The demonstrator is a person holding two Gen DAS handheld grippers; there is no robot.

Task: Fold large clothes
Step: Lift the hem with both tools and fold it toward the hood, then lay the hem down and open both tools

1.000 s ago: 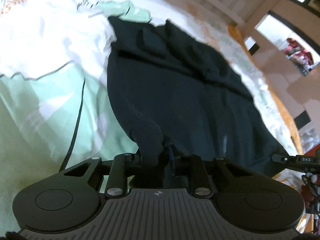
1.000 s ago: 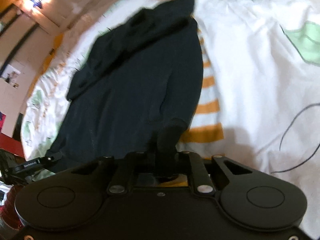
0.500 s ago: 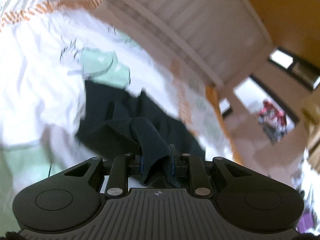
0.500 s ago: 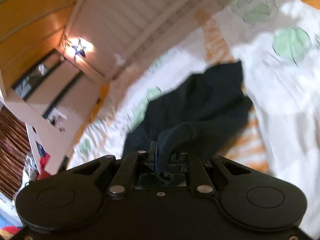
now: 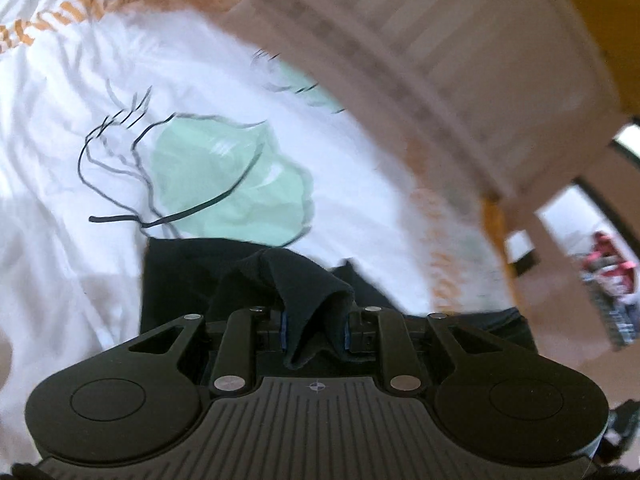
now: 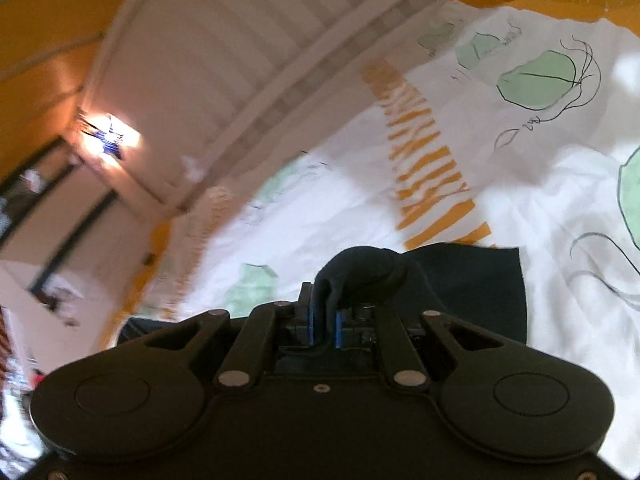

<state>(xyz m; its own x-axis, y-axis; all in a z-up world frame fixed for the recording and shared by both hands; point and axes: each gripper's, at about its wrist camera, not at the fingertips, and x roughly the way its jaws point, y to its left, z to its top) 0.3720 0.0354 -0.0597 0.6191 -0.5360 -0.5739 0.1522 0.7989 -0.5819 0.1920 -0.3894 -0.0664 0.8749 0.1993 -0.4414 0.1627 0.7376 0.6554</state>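
Note:
A large black garment [image 5: 180, 280] lies on a bed with a white sheet [image 5: 60, 160] printed in green and orange. My left gripper [image 5: 314, 330] is shut on a bunched corner of the garment, which humps up over the fingers. My right gripper [image 6: 324, 330] is shut on another corner of the garment [image 6: 472, 280], with the cloth bulging above its blue pads. Only a strip of the garment shows beyond each gripper; the rest is hidden under the gripper bodies.
A white slatted headboard [image 5: 460, 60] runs along the far edge of the bed, also in the right wrist view [image 6: 240, 60]. Orange walls and a doorway [image 5: 580, 240] lie beyond. A lamp [image 6: 108, 140] glows at the left.
Both grippers have carried their garment corners forward toward the headboard. The spread garment that filled the views a second ago has folded over itself and now shows only as a short strip.

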